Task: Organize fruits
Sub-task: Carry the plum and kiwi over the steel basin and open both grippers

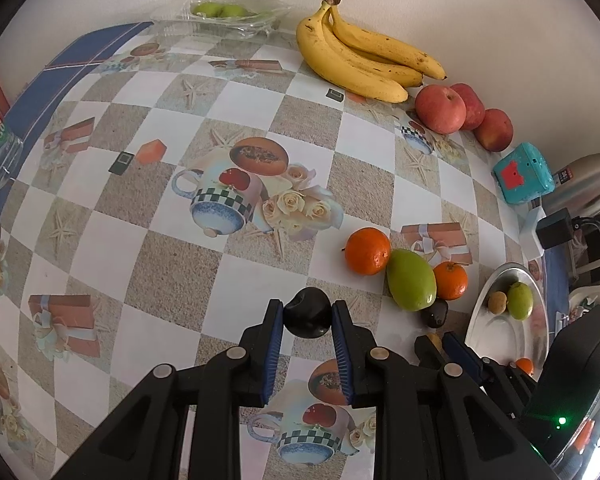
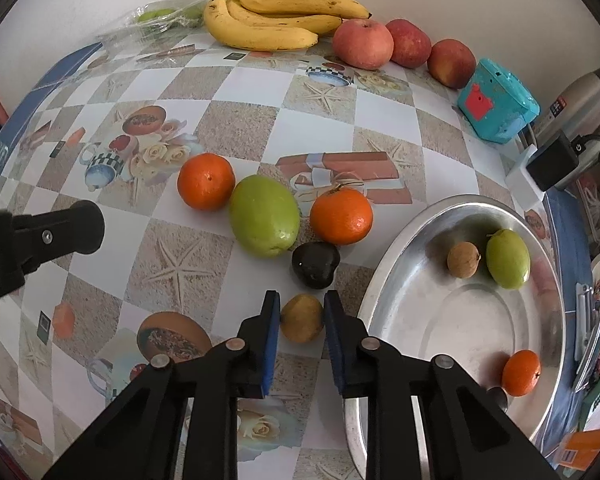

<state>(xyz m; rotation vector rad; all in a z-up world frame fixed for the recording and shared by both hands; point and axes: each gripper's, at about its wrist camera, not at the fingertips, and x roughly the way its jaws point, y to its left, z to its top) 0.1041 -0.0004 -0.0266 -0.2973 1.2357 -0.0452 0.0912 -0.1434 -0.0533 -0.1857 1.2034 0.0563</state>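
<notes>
1. The metal tray (image 2: 384, 280) is cut off at the frame's lower edge; the green fruits in the clear container (image 1: 236, 20) by the wall are blurred.
2. Left gripper (image 1: 307, 314): jaws narrow, clamped on a dark fruit (image 1: 307, 312) above the table (image 1: 140, 240).
3. Right gripper (image 2: 301, 312): jaws narrow, pressing a small yellow-brown fruit (image 2: 302, 318) beside the tray.

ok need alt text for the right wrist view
The right gripper is shut on a small yellow-brown fruit on a checked tablecloth, beside a metal tray holding three fruits. Ahead lie two oranges, a green mango, a dark fruit, bananas and apples.
</notes>
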